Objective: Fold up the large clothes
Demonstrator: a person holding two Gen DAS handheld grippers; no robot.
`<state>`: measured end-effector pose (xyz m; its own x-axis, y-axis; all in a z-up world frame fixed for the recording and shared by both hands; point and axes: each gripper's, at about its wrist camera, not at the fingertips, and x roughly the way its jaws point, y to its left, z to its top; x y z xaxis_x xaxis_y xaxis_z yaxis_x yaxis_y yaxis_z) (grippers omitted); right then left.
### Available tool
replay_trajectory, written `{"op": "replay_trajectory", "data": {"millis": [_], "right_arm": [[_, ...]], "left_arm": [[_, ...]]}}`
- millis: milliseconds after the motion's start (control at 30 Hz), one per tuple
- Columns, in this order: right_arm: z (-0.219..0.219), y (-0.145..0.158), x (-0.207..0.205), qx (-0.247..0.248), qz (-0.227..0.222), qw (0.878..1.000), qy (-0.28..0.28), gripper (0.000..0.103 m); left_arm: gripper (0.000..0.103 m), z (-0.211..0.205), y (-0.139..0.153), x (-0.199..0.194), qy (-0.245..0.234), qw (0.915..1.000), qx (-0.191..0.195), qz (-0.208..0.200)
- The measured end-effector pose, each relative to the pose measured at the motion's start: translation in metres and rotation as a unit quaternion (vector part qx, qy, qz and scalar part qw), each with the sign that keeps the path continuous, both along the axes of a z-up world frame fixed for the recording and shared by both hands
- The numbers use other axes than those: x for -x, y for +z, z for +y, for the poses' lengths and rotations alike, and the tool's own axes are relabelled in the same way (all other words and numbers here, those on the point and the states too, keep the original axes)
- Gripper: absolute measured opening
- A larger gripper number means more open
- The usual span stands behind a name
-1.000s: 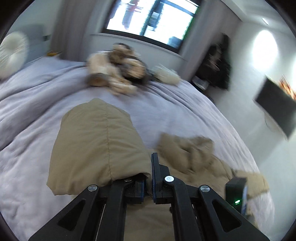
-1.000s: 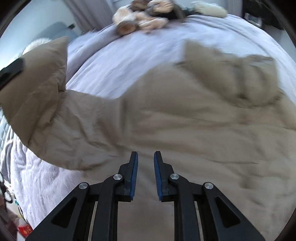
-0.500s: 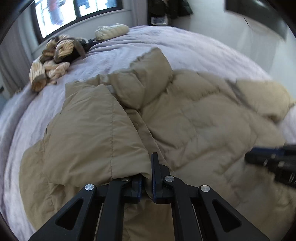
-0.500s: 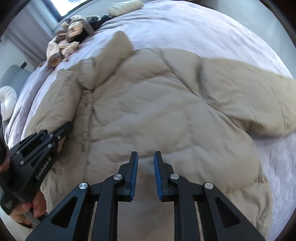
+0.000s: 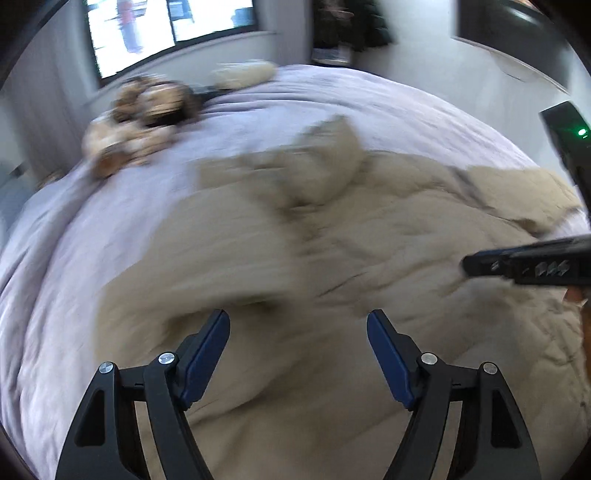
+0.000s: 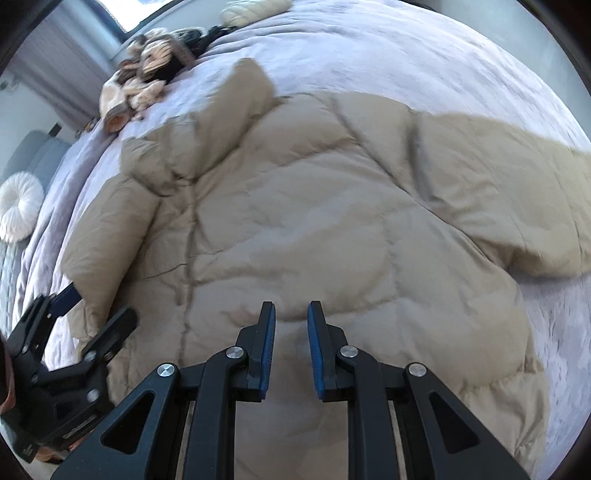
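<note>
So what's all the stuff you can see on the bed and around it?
jacket: one, tan, puffy, spread flat on the bed
blanket: one, lilac, covers the bed
clothes pile: one, cream and brown, far edge of the bed
round pillow: one, white, by the headboard
window: one, bright, far wall
left claw: black with blue pads, open over the jacket
right claw: black with blue pads, open, nothing between

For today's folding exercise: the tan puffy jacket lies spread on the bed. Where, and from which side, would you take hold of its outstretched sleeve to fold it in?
Probably grip the sleeve near its cuff end, coming from the right and above with the right claw. It lies flat, stretched out beyond the jacket body onto the bedcover, so its free end lifts most easily and can swing across the quilted back.
</note>
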<state>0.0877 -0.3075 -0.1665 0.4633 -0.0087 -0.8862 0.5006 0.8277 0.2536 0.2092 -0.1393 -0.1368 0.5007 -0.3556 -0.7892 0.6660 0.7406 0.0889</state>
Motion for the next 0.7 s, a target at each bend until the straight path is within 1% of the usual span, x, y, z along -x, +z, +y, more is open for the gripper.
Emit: {"op": "replay_trajectory", "data": {"millis": [33,67,100,133,200,233,267,300,333,367,400,433,467,500,533,567,600,633,667,700], "right_arm": [[0.013,0.008,-0.01,0.014,-0.006,1.0,0.022,0.043],[0.024,0.016,-0.017,0.028,-0.013,0.999,0.039,0.07],[0.038,0.024,-0.026,0.042,-0.027,0.997,0.062,0.079],[0.055,0.033,-0.035,0.06,-0.043,0.993,0.091,0.082],[0.09,0.044,-0.052,0.11,-0.052,0.982,0.146,0.083],[0.118,0.045,-0.065,0.158,-0.046,0.968,0.188,0.083],[0.136,0.043,-0.074,0.187,-0.04,0.958,0.215,0.083],[0.16,0.035,-0.086,0.226,-0.025,0.941,0.251,0.083],[0.174,0.027,-0.094,0.252,-0.013,0.93,0.267,0.082],[0.19,0.015,-0.104,0.289,-0.001,0.914,0.285,0.082],[0.202,0.005,-0.112,0.319,0.003,0.9,0.298,0.082],[0.212,-0.007,-0.123,0.361,0.008,0.882,0.302,0.082],[0.215,-0.014,-0.129,0.388,0.013,0.873,0.296,0.082],[0.214,-0.016,-0.135,0.403,0.014,0.869,0.287,0.08],[0.206,-0.015,-0.139,0.402,0.008,0.877,0.264,0.057],[0.196,-0.009,-0.141,0.387,0.002,0.89,0.242,0.01],[0.18,0.002,-0.137,0.365,-0.011,0.909,0.202,0.001],[0.16,0.014,-0.129,0.327,-0.033,0.931,0.158,0.002],[0.141,0.023,-0.121,0.29,-0.046,0.949,0.118,0.002],[0.119,0.027,-0.113,0.251,-0.054,0.963,0.08,0.002]], "left_arm": [[0.078,0.016,0.0,-0.005,0.027,0.9996,-0.004,-0.001],[0.078,0.04,-0.003,-0.01,0.066,0.9977,-0.012,0.004],[0.078,0.054,-0.006,-0.014,0.09,0.9957,-0.018,0.008],[0.078,0.076,-0.013,-0.018,0.127,0.9914,-0.029,0.014],[0.078,0.111,-0.031,-0.029,0.187,0.98,-0.058,0.036],[0.078,0.124,-0.04,-0.035,0.21,0.9743,-0.065,0.051],[0.078,0.133,-0.047,-0.04,0.227,0.97,-0.063,0.06],[0.078,0.139,-0.051,-0.044,0.236,0.9676,-0.06,0.066],[0.078,0.144,-0.057,-0.049,0.25,0.9643,-0.054,0.07],[0.078,0.147,-0.062,-0.054,0.259,0.9623,-0.048,0.069],[0.078,0.147,-0.067,-0.057,0.266,0.9606,-0.043,0.069],[0.078,0.148,-0.071,-0.061,0.275,0.9579,-0.04,0.073],[0.078,0.148,-0.075,-0.065,0.285,0.9543,-0.036,0.081],[0.078,0.149,-0.079,-0.067,0.295,0.9508,-0.028,0.09],[0.078,0.15,-0.083,-0.067,0.302,0.9483,-0.021,0.097],[0.078,0.15,-0.085,-0.066,0.303,0.9478,-0.018,0.097],[0.078,0.149,-0.084,-0.066,0.303,0.9482,-0.017,0.095],[0.078,0.151,-0.084,-0.065,0.301,0.949,-0.015,0.094],[0.078,0.152,-0.083,-0.066,0.299,0.9493,-0.012,0.095],[0.078,0.152,-0.084,-0.069,0.299,0.9492,-0.01,0.098]]}}
